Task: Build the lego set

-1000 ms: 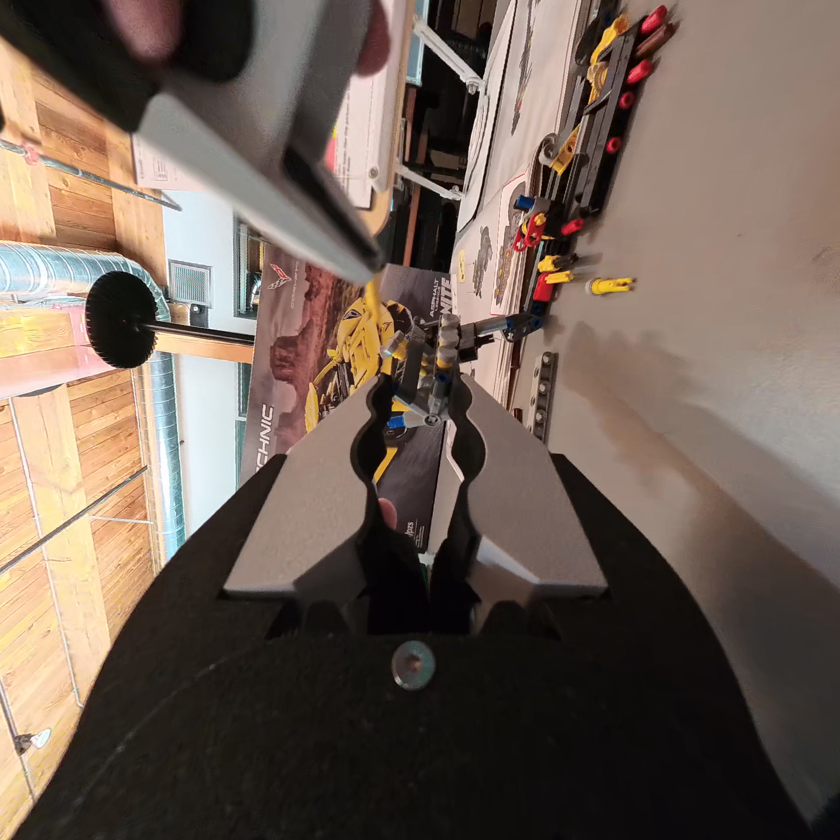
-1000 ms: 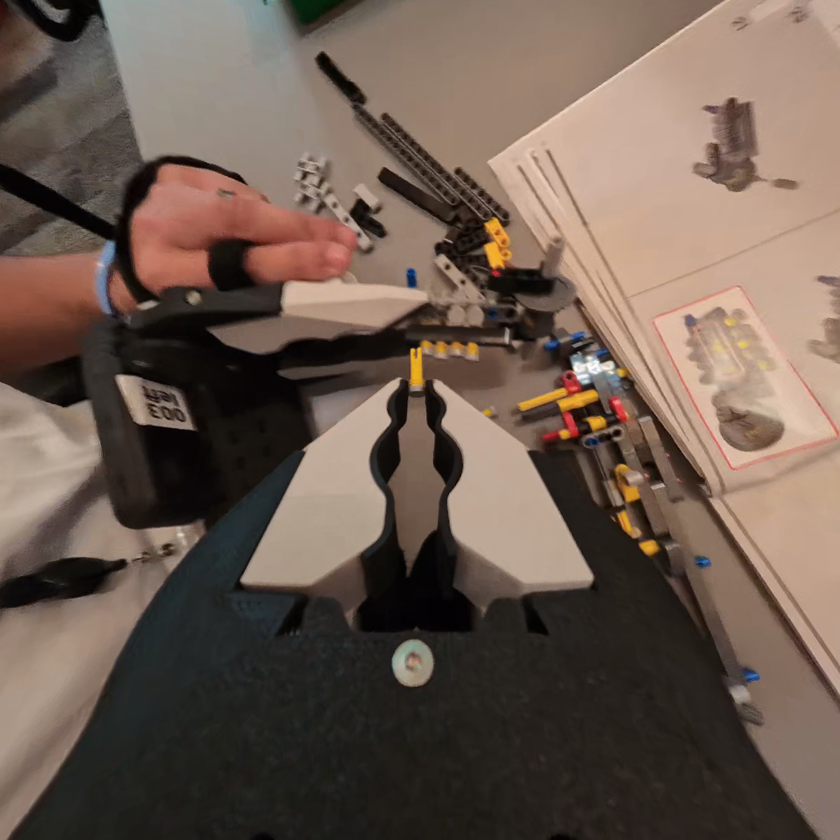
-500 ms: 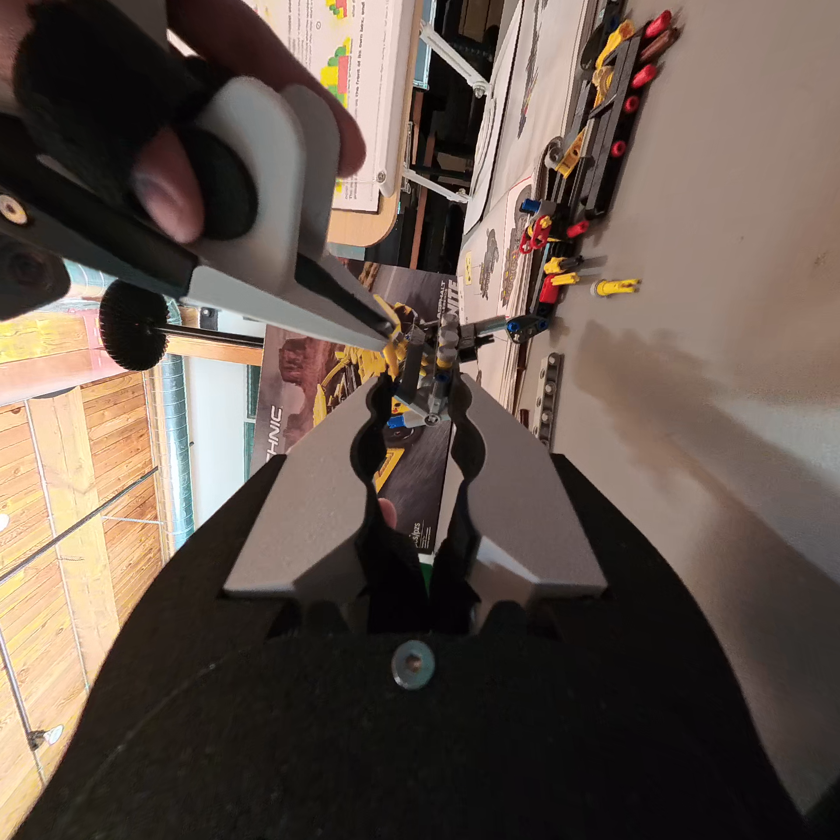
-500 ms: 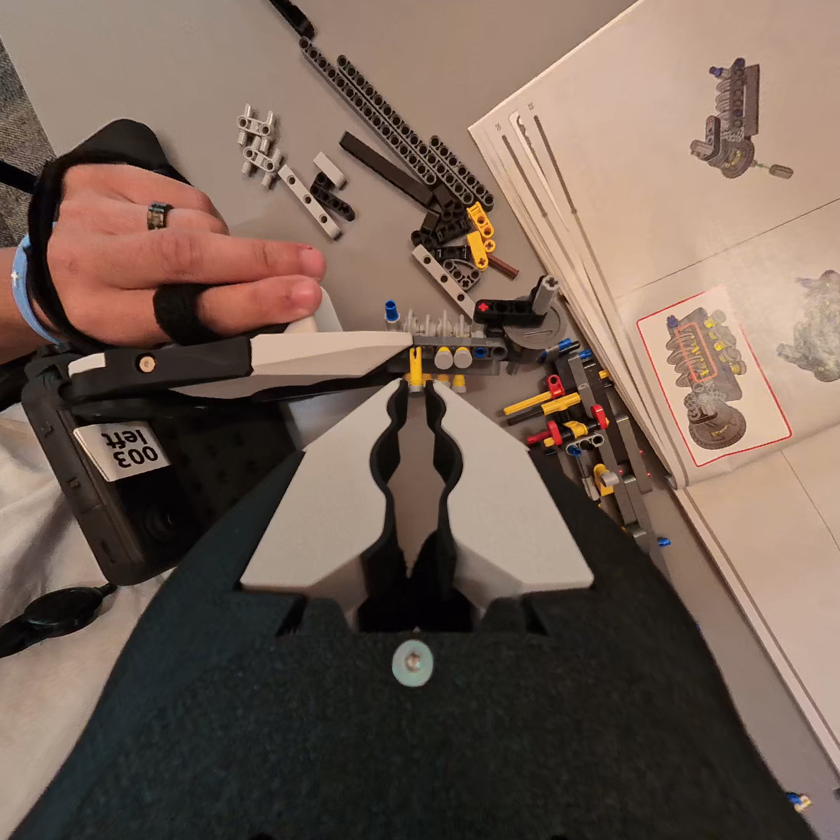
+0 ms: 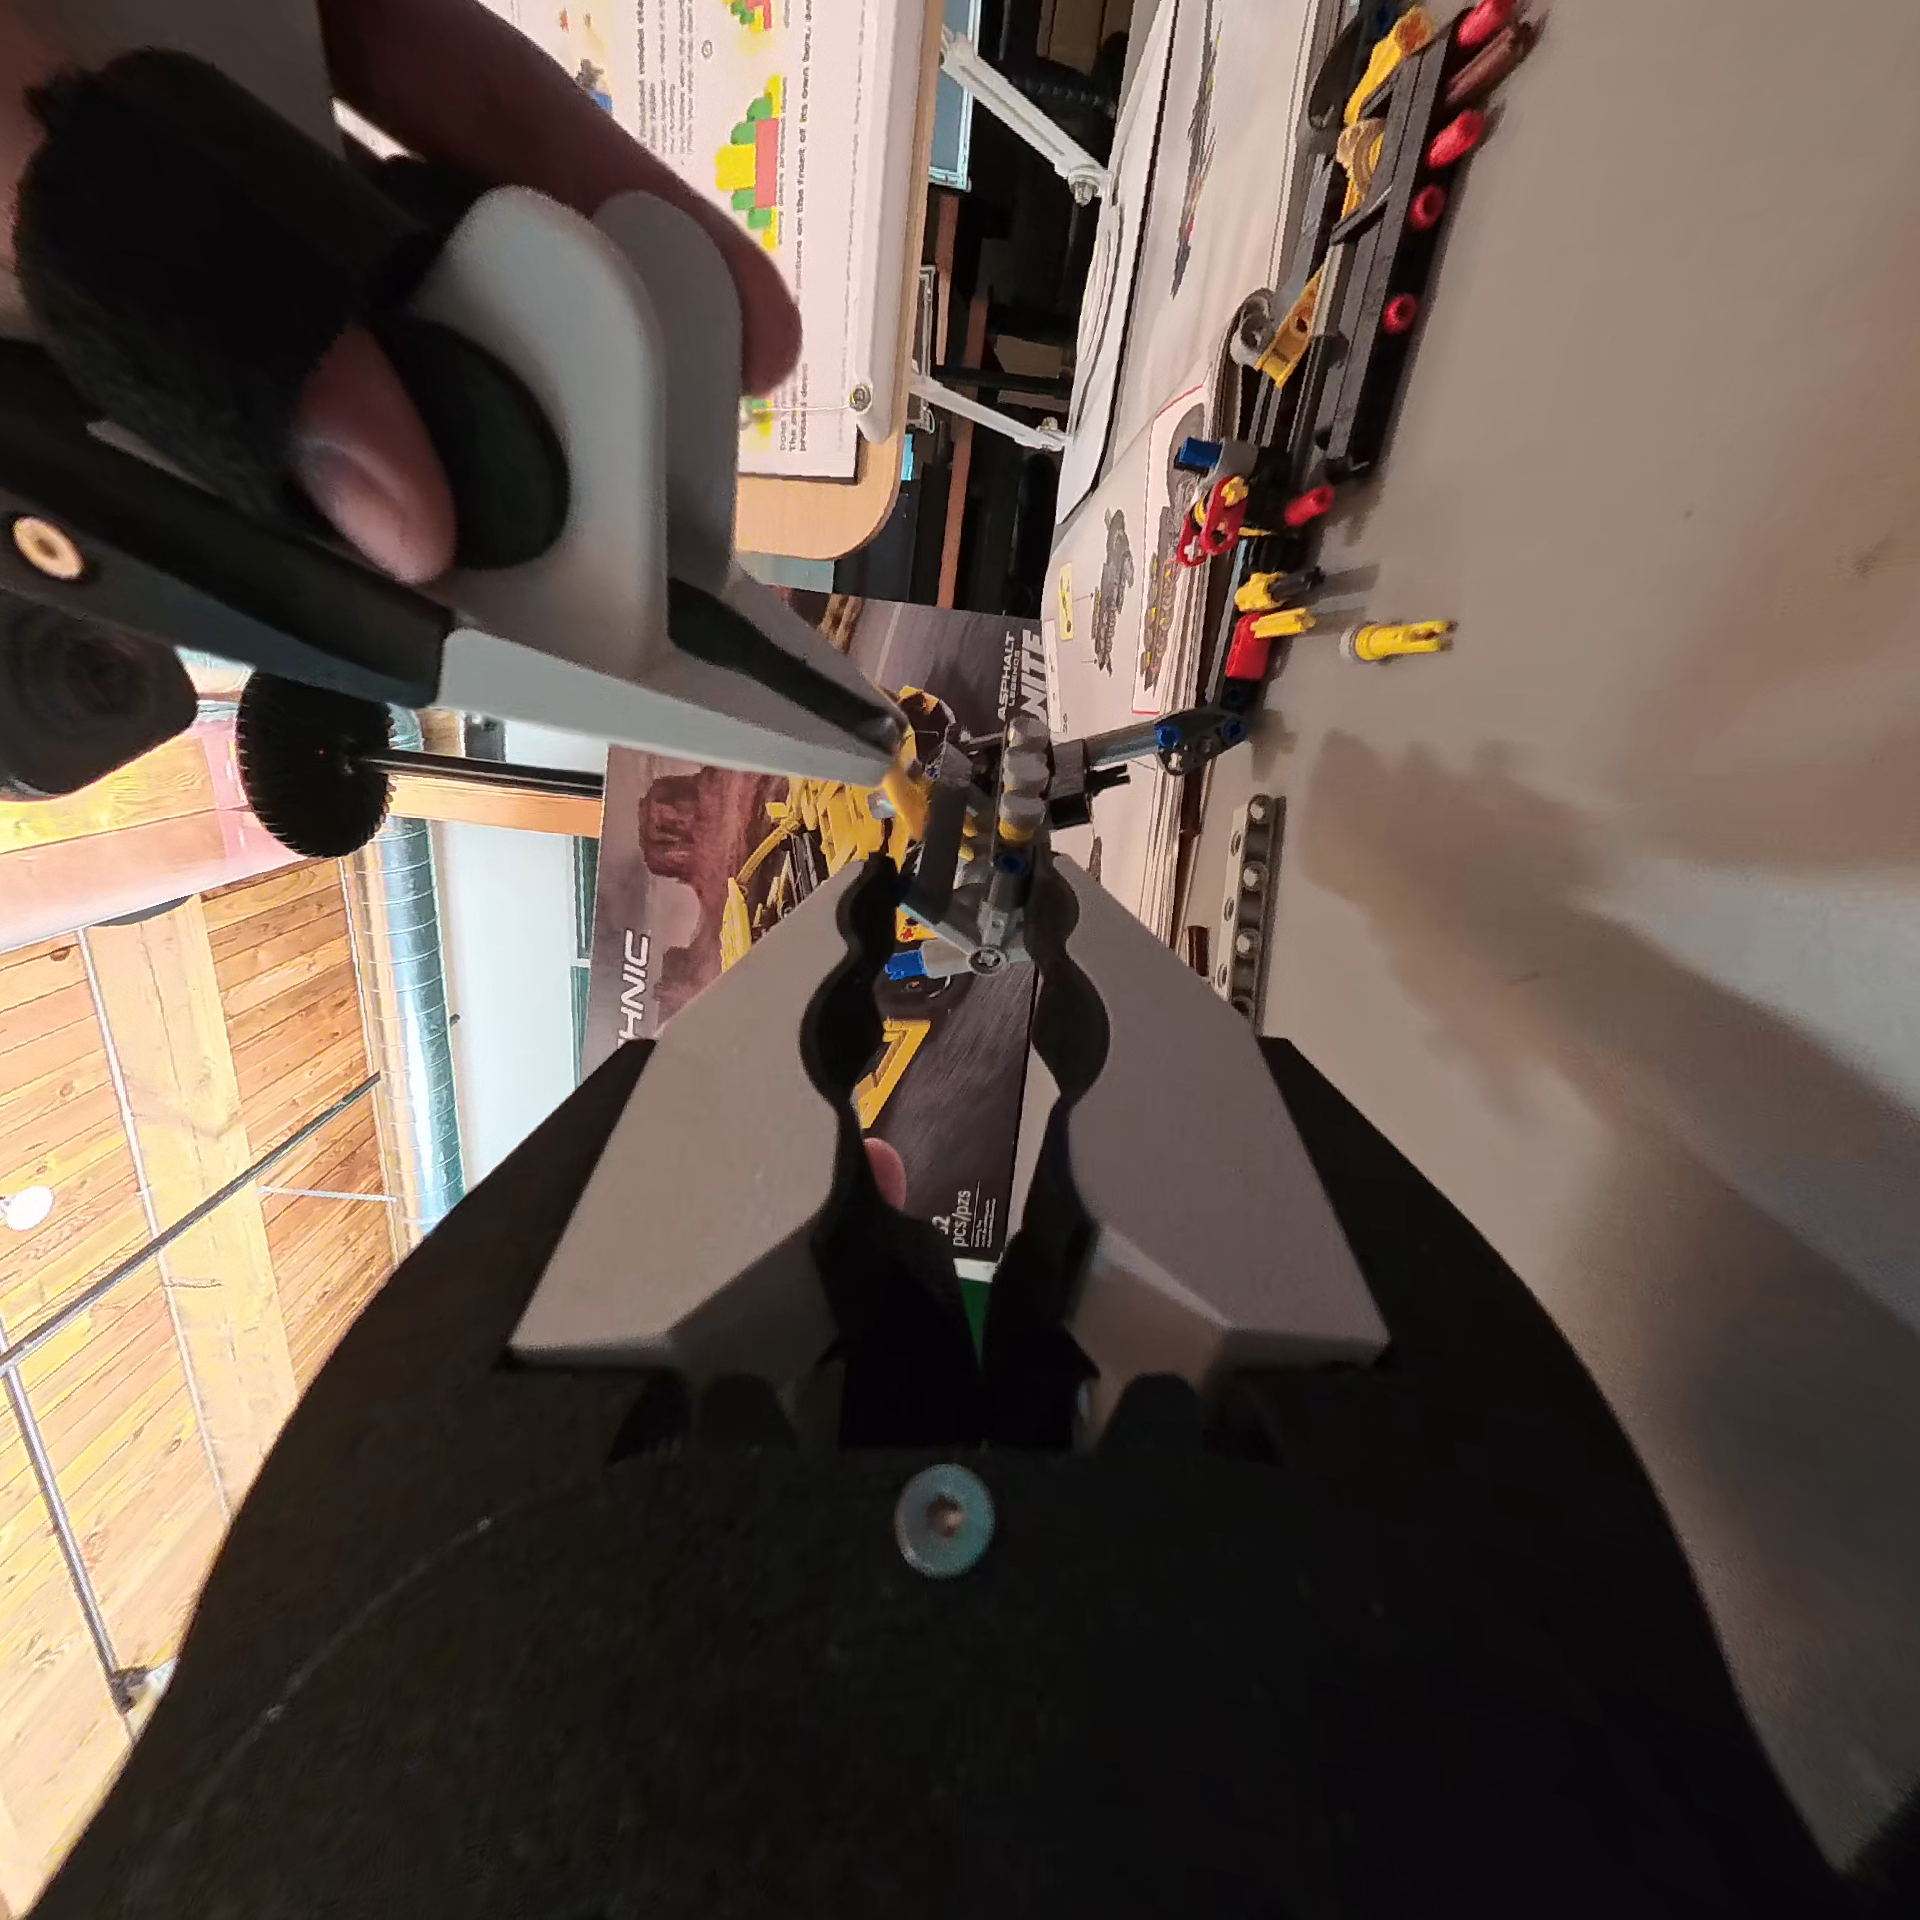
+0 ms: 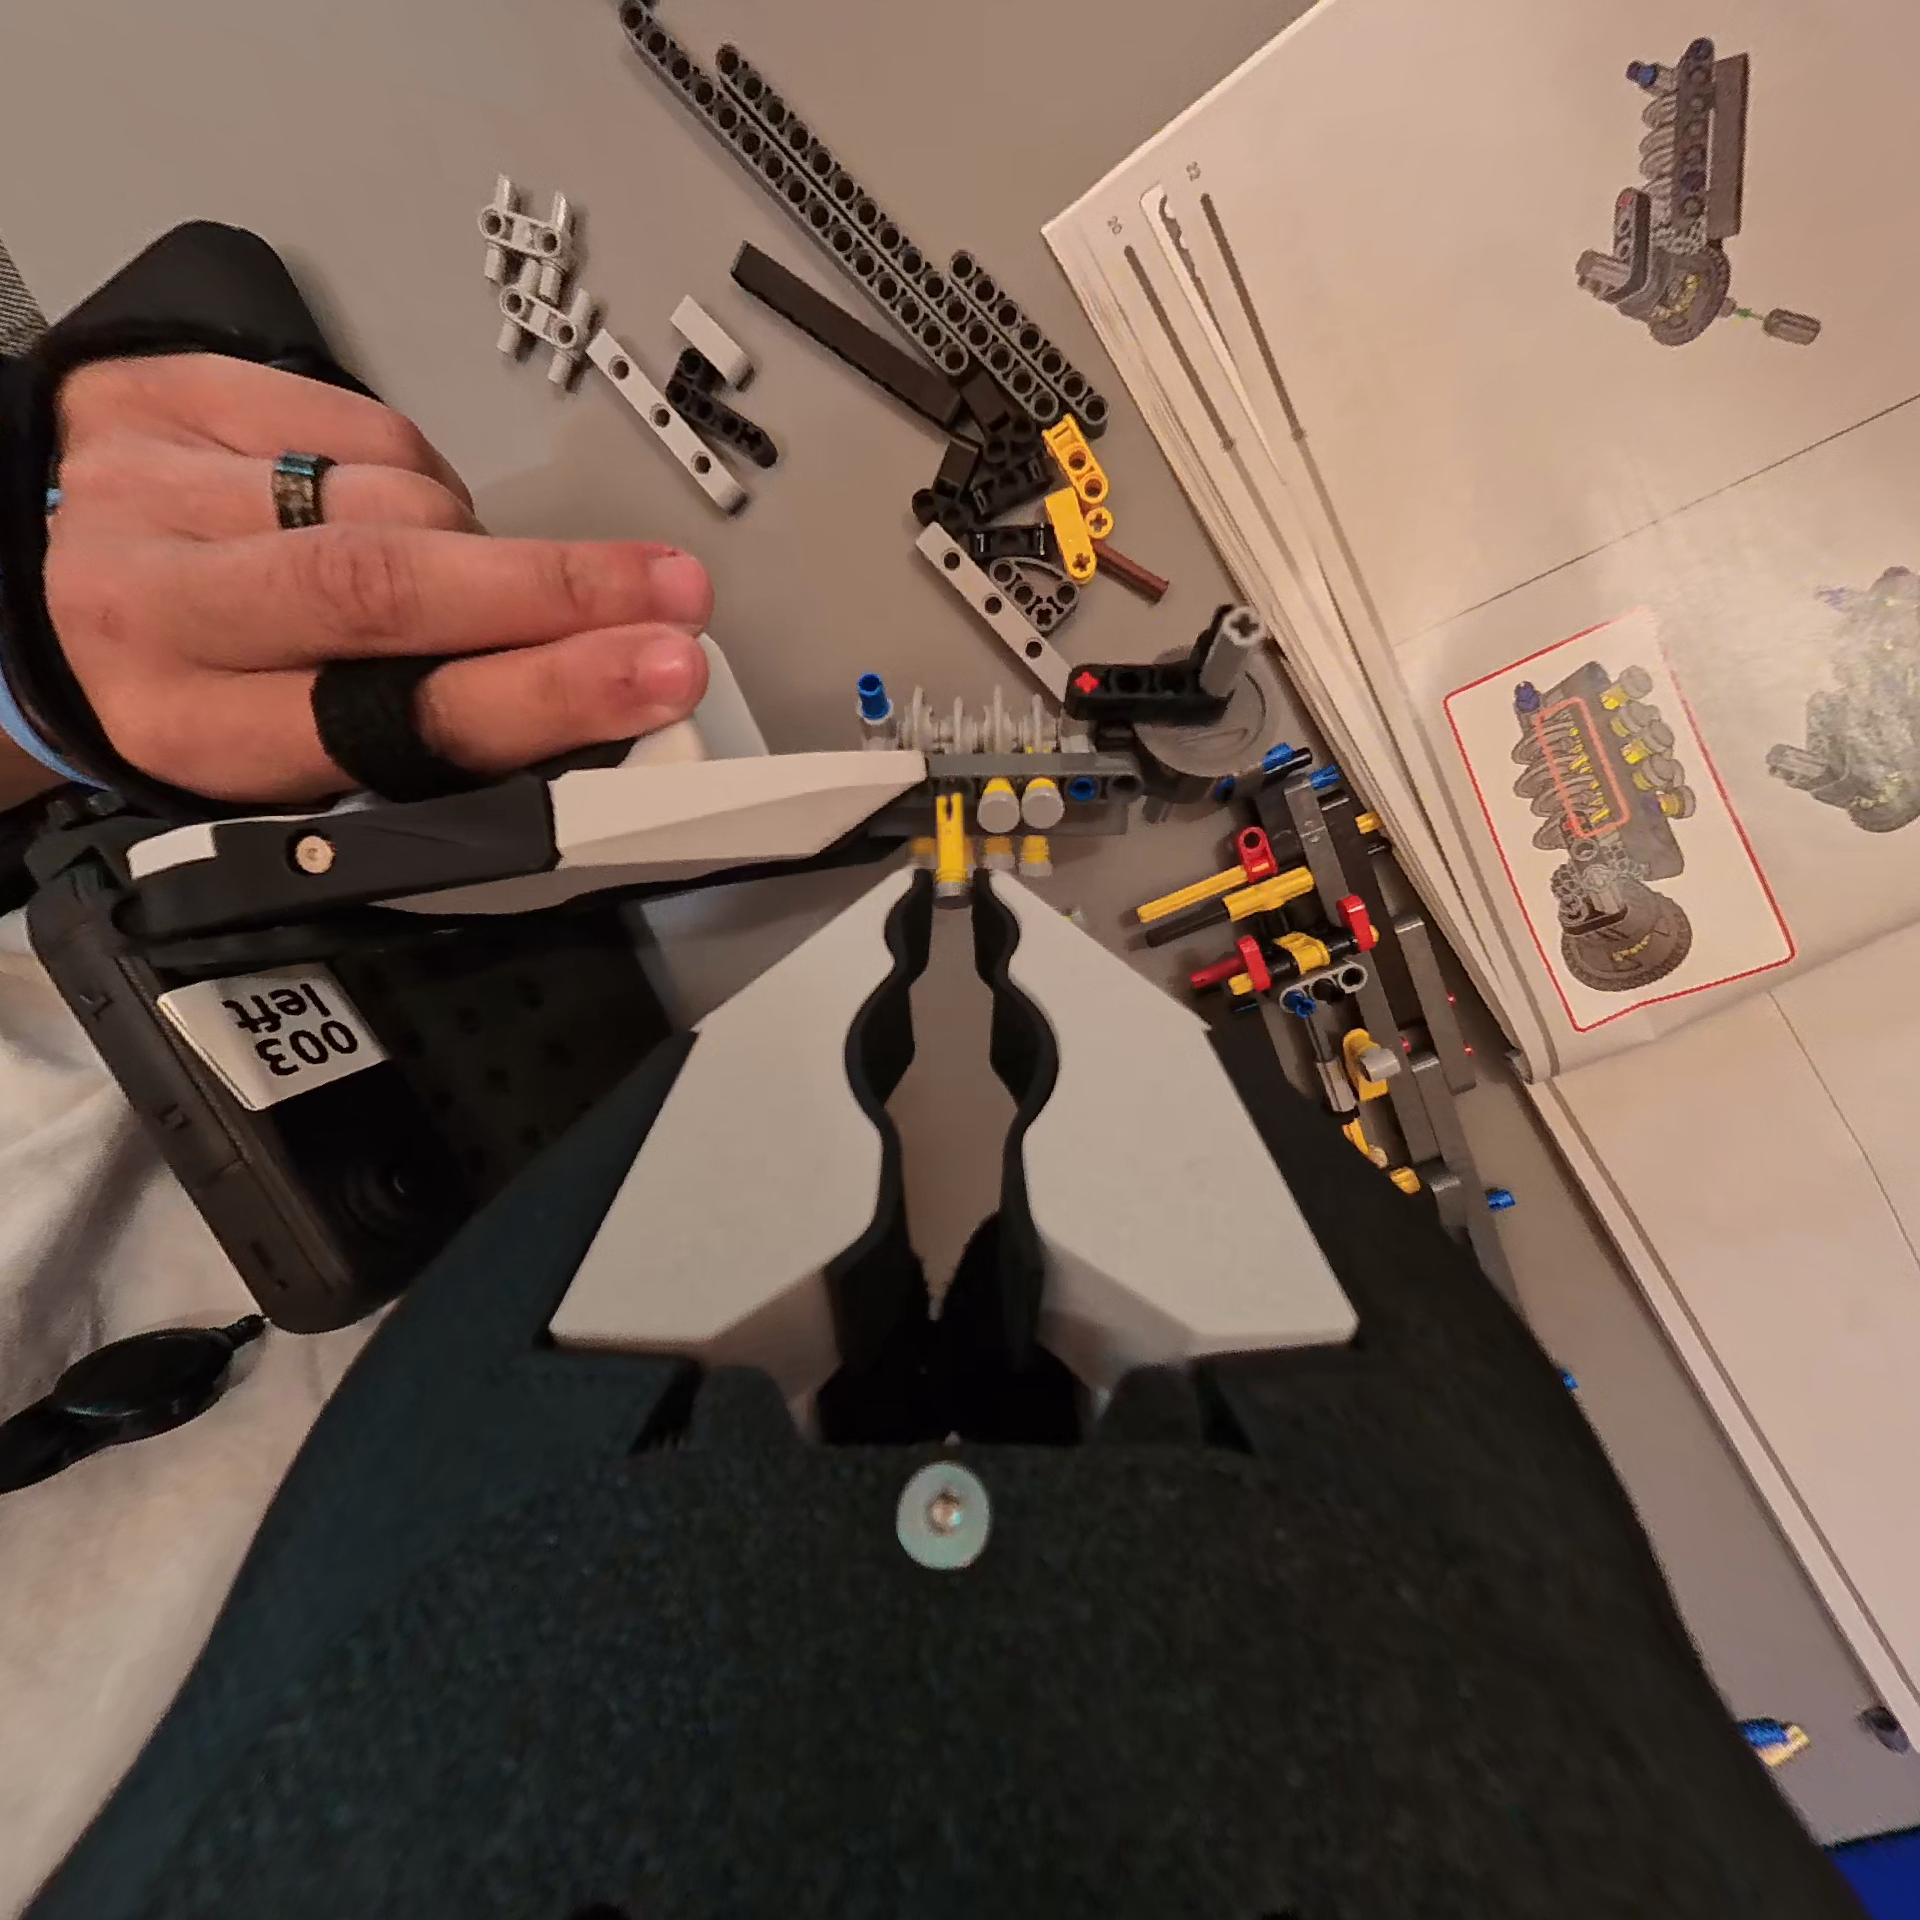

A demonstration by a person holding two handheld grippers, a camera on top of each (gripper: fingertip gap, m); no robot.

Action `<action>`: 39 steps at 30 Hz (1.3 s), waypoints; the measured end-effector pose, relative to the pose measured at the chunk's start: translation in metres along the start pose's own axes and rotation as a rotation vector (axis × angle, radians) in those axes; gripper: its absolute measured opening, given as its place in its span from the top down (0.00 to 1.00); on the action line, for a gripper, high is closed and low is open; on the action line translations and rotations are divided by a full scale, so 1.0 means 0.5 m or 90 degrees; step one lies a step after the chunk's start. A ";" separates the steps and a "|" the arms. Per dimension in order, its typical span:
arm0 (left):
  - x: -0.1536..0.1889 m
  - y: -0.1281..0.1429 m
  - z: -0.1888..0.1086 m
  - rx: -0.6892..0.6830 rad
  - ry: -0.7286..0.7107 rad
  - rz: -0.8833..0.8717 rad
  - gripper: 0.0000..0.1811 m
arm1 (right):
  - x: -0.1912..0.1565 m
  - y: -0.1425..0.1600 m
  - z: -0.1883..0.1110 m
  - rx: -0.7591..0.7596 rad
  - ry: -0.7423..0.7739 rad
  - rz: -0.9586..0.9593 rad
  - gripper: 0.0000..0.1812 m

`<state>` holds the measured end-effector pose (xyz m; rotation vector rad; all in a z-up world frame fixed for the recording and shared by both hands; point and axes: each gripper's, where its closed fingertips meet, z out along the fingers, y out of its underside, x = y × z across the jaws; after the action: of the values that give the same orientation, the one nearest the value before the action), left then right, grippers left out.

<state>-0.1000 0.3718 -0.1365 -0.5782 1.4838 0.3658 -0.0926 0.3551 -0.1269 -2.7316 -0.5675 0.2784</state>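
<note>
A grey tabletop (image 6: 312, 94) lies under your work, with an open instruction booklet (image 6: 1558, 520) at its right edge and wood-panelled walls showing in the left wrist view. You hold two hand-held grippers. Your left hand-held gripper (image 5: 961, 914) is closed on the end of the engine assembly (image 6: 1023, 769), a dark grey beam with grey cylinders and yellow pins; in the right wrist view its long axis runs left to right, lifted above the tabletop, its far end carrying a grey round disc (image 6: 1210, 743) toward the booklet. Your right hand-held gripper (image 6: 948, 883) is pinched nearly shut on one yellow pin (image 6: 948, 842), which points straight ahead, crosswise to the beam, its tip touching the beam's near side beside two grey cylinder caps (image 6: 1018, 802). Your left hand (image 6: 343, 582) wears one ring and one black finger strap. Beyond the assembly lie two long black perforated beams (image 6: 862, 239) side by side, three light grey beams, and two yellow connectors (image 6: 1075, 488). A partly built chassis (image 6: 1361, 997) lies beside the booklet.
</note>
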 end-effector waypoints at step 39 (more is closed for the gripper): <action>-0.030 -0.017 -0.014 0.077 0.025 -0.161 0.87 | 0.011 -0.069 -0.092 0.166 -0.078 -0.167 0.82</action>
<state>-0.1019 0.3629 -0.1204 -0.6695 1.4398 0.0673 -0.0881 0.3741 -0.0726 -2.3702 -0.8502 0.4222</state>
